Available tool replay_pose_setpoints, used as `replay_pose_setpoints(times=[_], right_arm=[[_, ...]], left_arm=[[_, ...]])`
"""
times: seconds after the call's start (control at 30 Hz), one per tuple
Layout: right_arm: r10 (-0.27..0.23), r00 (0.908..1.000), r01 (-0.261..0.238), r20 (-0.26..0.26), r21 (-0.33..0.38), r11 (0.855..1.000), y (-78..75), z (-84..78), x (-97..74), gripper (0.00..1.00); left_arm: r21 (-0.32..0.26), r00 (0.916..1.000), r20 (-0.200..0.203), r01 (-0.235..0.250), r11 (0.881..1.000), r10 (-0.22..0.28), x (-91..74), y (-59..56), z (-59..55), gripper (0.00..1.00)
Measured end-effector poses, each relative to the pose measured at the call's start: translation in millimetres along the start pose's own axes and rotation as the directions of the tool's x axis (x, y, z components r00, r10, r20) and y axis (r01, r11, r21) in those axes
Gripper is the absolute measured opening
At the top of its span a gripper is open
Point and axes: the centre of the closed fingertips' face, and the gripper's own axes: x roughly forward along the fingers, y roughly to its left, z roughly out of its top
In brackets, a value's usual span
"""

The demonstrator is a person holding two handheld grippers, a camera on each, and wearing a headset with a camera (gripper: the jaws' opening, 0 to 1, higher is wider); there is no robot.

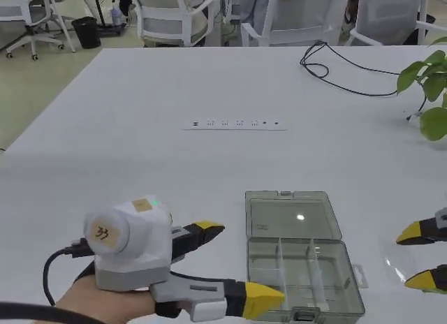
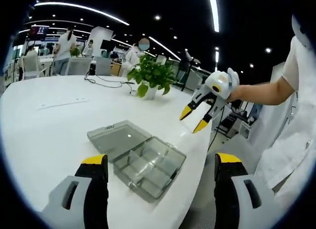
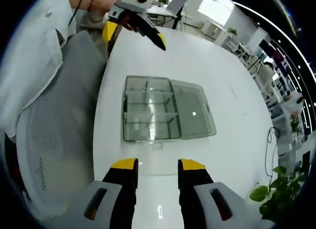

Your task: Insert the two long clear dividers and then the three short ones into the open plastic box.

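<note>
The left gripper is held low at the near edge of the tabletop, its yellow-tipped jaws spread wide with nothing between them, just beside the box's left wall. The right gripper is likewise released and empty, its jaws parted, and is poised near the box's right side.

Between the two lies the smoke-tinted transparent plastic box. It rests on the white tabletop with its hinged lid folded flat, away from the person. Two clear upright divider strips are seen standing in the tray, running from the hinge side toward the latch side, parallel and apart. Whether any cross pieces are seated between them cannot be told. A small clear piece lies on the tabletop just beside the right wall; it is too transparent to be identified.

The long strips are judged to be in place, so the short ones appear to be the step in hand. A short divider would best be taken by its top edge, near the middle, with a light clench, since thin clear plastic may flex or slip. It should be kept upright and square to the long strips, its ends lined up with the slots, and lowered straight down until seated. The box could be steadied at a wall by the left gripper, so that it is not pushed along the smooth tabletop and the seated strips are not knocked.
</note>
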Motion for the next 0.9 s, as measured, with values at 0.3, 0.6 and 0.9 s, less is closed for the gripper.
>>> replay_pose_setpoints(times=[0.3, 0.6, 0.9], right_arm=[[-0.039, 0.9987, 0.041, 0.032, -0.082, 0.996, 3.5, 54.7, -10.7, 0.33], [-0.045, 0.9961, 0.053, 0.076, -0.106, 0.993, 10.1, 93.6, -14.6, 0.33], [-0.045, 0.9948, 0.056, 0.092, -0.12, 0.991, 16.1, 114.5, -15.1, 0.33]], left_arm=[[-0.182, 0.9955, 0.086, 0.056, 0.982, -0.041, 19.2, -18.9, 26.1, 0.78], [-0.373, 0.9911, 0.097, 0.122, 0.92, -0.092, 34.2, -36.7, 32.9, 0.56], [-0.415, 0.9888, 0.071, 0.149, 0.898, -0.131, 46.1, -50.8, 30.3, 0.34]])
